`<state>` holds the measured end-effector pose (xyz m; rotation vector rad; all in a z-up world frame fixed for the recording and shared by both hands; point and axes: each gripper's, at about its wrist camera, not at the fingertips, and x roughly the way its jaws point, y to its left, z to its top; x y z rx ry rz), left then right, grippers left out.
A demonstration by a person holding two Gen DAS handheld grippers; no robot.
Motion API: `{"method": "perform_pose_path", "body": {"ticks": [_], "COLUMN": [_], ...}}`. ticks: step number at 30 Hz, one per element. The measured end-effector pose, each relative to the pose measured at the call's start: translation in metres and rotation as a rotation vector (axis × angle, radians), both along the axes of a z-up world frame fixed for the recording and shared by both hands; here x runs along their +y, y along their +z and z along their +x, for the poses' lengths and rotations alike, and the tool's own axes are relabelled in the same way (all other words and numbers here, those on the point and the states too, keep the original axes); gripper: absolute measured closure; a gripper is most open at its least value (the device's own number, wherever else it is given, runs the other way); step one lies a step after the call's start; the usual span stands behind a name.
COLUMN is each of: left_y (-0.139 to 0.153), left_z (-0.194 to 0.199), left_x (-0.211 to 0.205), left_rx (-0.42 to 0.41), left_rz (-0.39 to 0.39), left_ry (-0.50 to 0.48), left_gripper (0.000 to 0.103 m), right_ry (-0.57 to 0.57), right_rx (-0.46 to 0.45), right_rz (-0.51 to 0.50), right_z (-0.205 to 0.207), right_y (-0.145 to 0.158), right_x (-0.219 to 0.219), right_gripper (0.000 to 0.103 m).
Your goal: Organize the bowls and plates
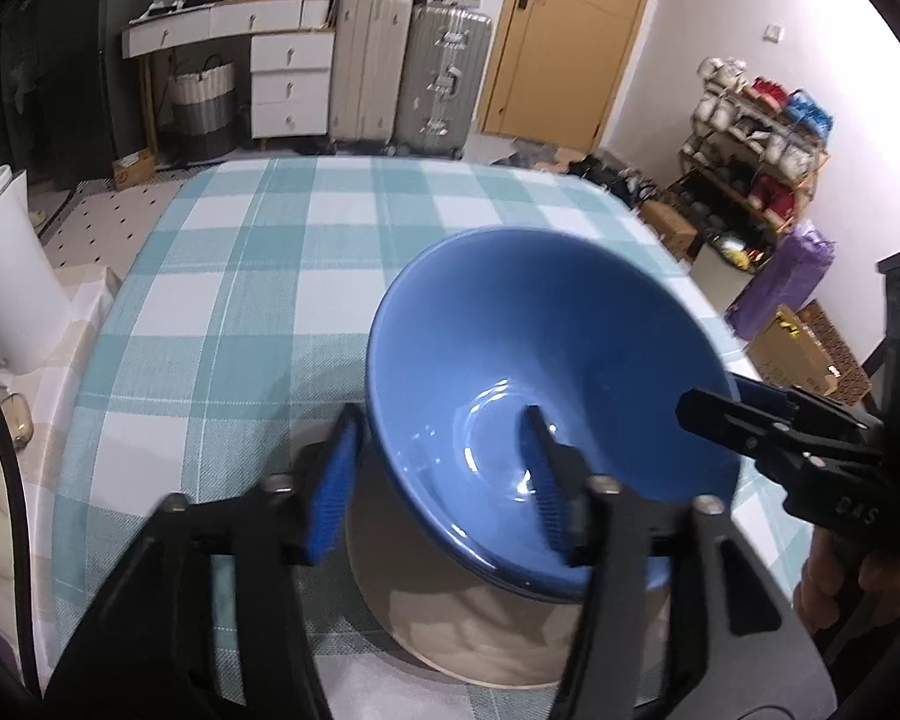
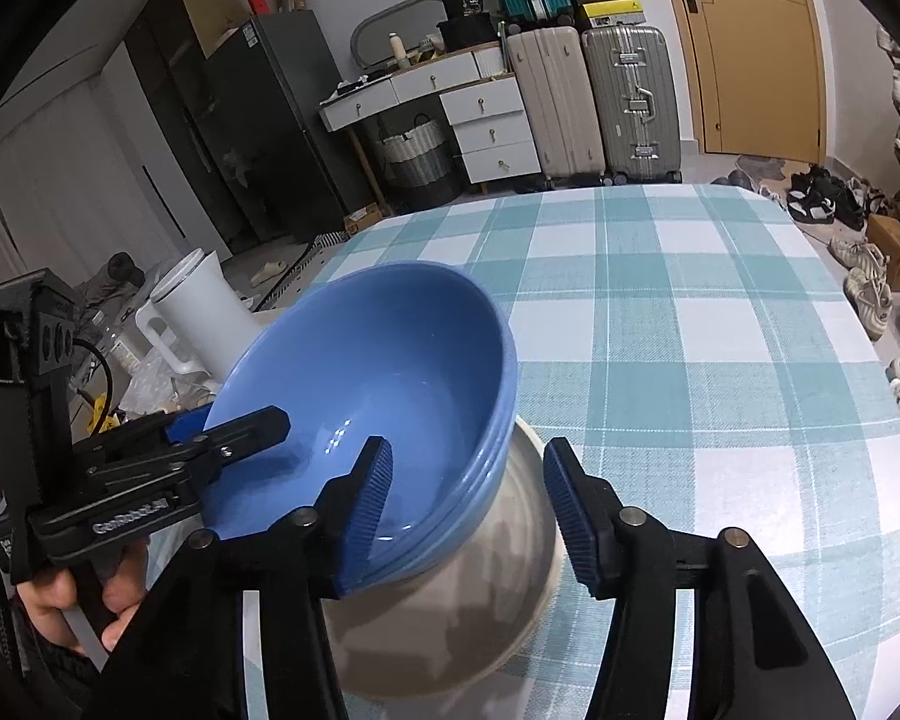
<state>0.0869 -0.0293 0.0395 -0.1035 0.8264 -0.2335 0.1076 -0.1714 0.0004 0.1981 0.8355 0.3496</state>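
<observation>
A stack of blue bowls sits tilted on a white plate on the checked tablecloth. My left gripper is open and straddles the bowls' near rim, one pad outside, one inside. My right gripper is open and straddles the other side of the rim of the blue bowls, over the white plate. Each gripper shows in the other's view, the right gripper at right and the left gripper at left.
A white jug stands off the table's left edge, also seen in the right wrist view. Suitcases, drawers and a door stand behind the table. Shoe racks and boxes line the right side.
</observation>
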Motion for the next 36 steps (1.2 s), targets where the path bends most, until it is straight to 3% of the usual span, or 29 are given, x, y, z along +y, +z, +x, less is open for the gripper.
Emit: {"method": "perform_pose_path", "body": {"ticks": [2, 3, 9, 11, 21, 30, 36], "left_y": [0.006, 0.010, 0.024, 0.028, 0.029, 0.022, 0.006], "left_z": [-0.006, -0.013, -0.032, -0.041, -0.086, -0.117, -0.121], "left_x": [0.003, 0.005, 0.016, 0.018, 0.045, 0.062, 0.061], "left_rx": [-0.037, -0.060, -0.136, -0.161, -0.291, -0.374, -0.386], "left_rz": [-0.011, -0.010, -0.021, -0.024, -0.030, 0.011, 0.009], "left_ry": [-0.008, -0.008, -0.017, -0.029, -0.028, -0.044, -0.069], "left_gripper": [0.031, 0.024, 0.012, 0.000, 0.001, 0.001, 0.001], "right_ry": [0.012, 0.018, 0.064, 0.080, 0.150, 0.209, 0.212], "right_rx": [-0.020, -0.030, -0.134, -0.186, -0.357, -0.408, -0.431], "right_rz": [0.027, 0.037, 0.039, 0.028, -0.006, -0.052, -0.063], "right_z": [-0.004, -0.006, -0.025, -0.032, -0.063, -0.075, -0.078], "right_y": [0.003, 0.005, 0.023, 0.029, 0.030, 0.004, -0.010], "right_x": [-0.005, -0.008, -0.017, -0.020, -0.023, -0.015, -0.013], "right_gripper": [0.028, 0.025, 0.001, 0.001, 0.001, 0.001, 0.001]}}
